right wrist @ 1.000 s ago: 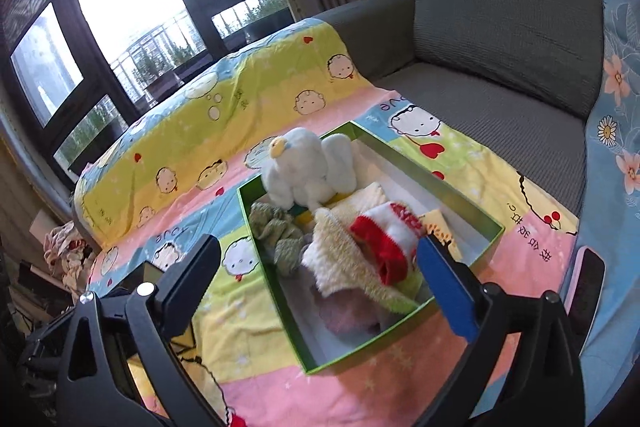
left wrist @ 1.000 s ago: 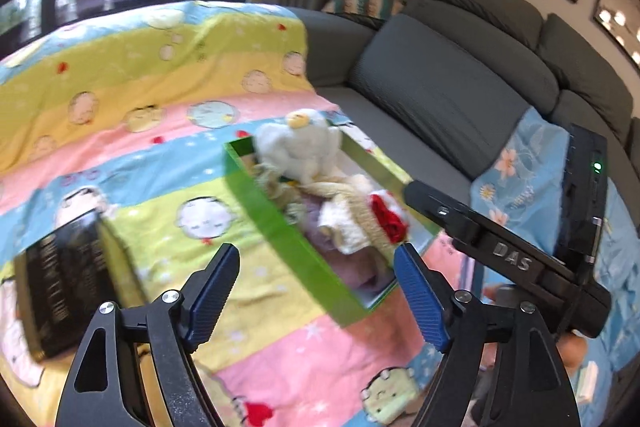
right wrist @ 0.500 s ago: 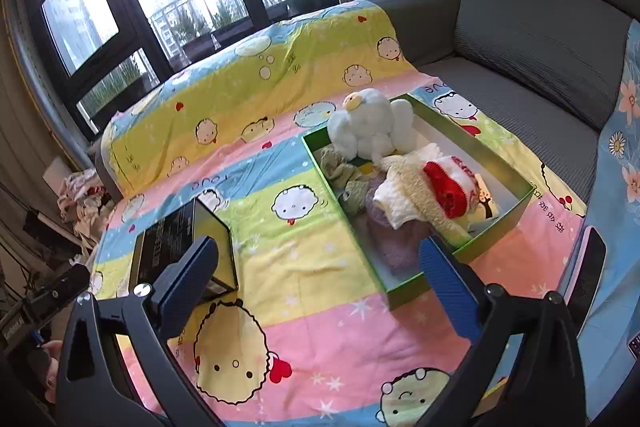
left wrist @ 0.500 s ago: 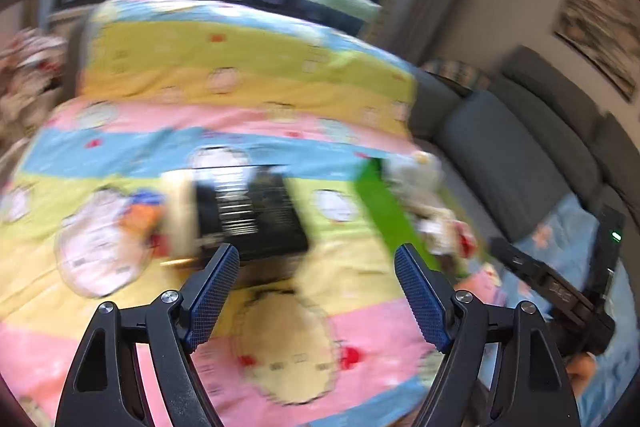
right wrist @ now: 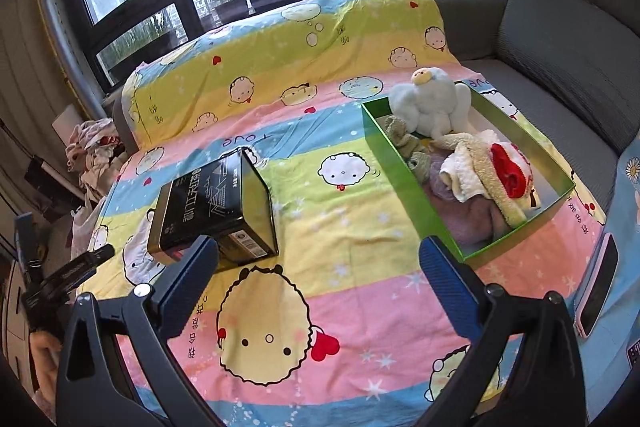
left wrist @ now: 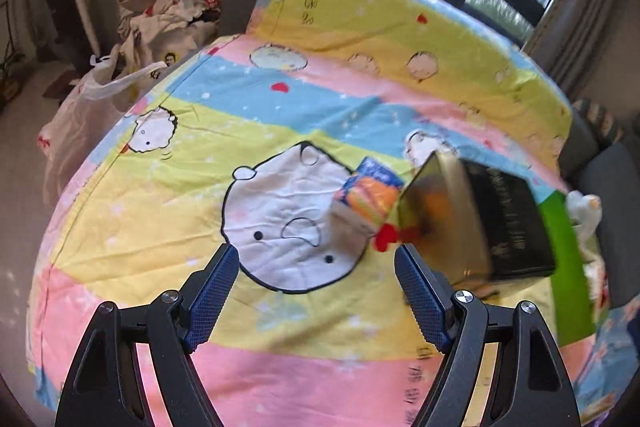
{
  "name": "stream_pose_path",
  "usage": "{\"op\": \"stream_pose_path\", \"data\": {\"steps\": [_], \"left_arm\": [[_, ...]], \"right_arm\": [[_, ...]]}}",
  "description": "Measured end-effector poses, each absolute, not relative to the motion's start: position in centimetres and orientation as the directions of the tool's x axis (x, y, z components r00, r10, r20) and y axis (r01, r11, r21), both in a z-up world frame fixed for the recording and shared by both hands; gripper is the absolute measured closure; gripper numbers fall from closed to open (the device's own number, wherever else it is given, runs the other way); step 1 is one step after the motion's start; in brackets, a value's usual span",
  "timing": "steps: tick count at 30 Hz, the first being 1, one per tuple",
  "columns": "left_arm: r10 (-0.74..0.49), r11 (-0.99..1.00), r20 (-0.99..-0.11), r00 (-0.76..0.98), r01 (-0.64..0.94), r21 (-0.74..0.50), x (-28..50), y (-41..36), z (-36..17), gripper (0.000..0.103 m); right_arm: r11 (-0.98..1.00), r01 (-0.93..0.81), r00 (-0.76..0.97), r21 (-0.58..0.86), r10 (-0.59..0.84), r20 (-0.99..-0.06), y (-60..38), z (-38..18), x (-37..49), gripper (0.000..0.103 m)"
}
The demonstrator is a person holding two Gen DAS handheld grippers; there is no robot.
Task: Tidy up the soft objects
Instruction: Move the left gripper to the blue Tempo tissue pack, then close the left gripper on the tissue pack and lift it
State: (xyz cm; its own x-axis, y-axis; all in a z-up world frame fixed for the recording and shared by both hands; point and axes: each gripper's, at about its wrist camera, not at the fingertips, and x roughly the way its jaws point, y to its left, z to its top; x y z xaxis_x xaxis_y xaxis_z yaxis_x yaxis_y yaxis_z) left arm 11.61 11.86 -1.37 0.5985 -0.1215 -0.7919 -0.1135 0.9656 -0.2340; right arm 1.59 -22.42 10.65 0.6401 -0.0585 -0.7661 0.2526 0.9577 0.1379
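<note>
A green box [right wrist: 404, 183] on the striped cartoon blanket [right wrist: 328, 227] holds a white plush toy [right wrist: 430, 103], a cream towel [right wrist: 476, 171], a red-and-white item [right wrist: 510, 169], a green sock [right wrist: 408, 147] and a purple cloth [right wrist: 472, 219]. My right gripper [right wrist: 318, 289] is open and empty, held above the blanket in front of the box. My left gripper [left wrist: 316, 297] is open and empty, near a small orange-and-blue carton [left wrist: 366, 203]. The green box edge [left wrist: 560, 259] and the plush [left wrist: 582, 207] show at the right of the left wrist view.
A black tin box [right wrist: 216, 207] lies on the blanket left of the green box; it also shows in the left wrist view [left wrist: 488, 219]. A phone [right wrist: 598, 283] lies at the right. A pile of clothes [left wrist: 172, 3] and a plastic bag [left wrist: 92, 103] sit past the blanket's left edge.
My left gripper has swung left, away from the green box, and now faces the black tin and the small carton. My right gripper has pulled back from the green box. Both stay open.
</note>
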Motion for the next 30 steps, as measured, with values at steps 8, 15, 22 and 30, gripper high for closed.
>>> {"op": "stream_pose_path", "data": {"steps": [8,15,22,30], "left_arm": [[-0.255,0.943,-0.783,0.567,-0.032,-0.33,16.1,11.0,-4.9,0.022],[-0.246,0.967,-0.813,0.528,0.078,-0.242,18.7,8.8,-7.0,0.022],[-0.248,0.968,-0.828,0.503,0.095,-0.233,20.9,8.8,-8.7,0.023],[-0.252,0.966,-0.799,0.546,0.086,-0.245,20.9,9.0,-8.7,0.049]], "right_arm": [[0.969,0.221,0.626,0.11,-0.055,-0.778,-20.8,10.0,2.4,0.002],[0.965,0.242,0.624,0.098,-0.078,-0.778,-21.3,9.7,3.0,0.002],[0.959,0.269,0.617,0.092,-0.098,-0.781,-22.1,9.3,3.3,0.002],[0.96,0.264,0.599,0.096,-0.085,-0.796,-22.1,8.2,3.9,0.003]]}}
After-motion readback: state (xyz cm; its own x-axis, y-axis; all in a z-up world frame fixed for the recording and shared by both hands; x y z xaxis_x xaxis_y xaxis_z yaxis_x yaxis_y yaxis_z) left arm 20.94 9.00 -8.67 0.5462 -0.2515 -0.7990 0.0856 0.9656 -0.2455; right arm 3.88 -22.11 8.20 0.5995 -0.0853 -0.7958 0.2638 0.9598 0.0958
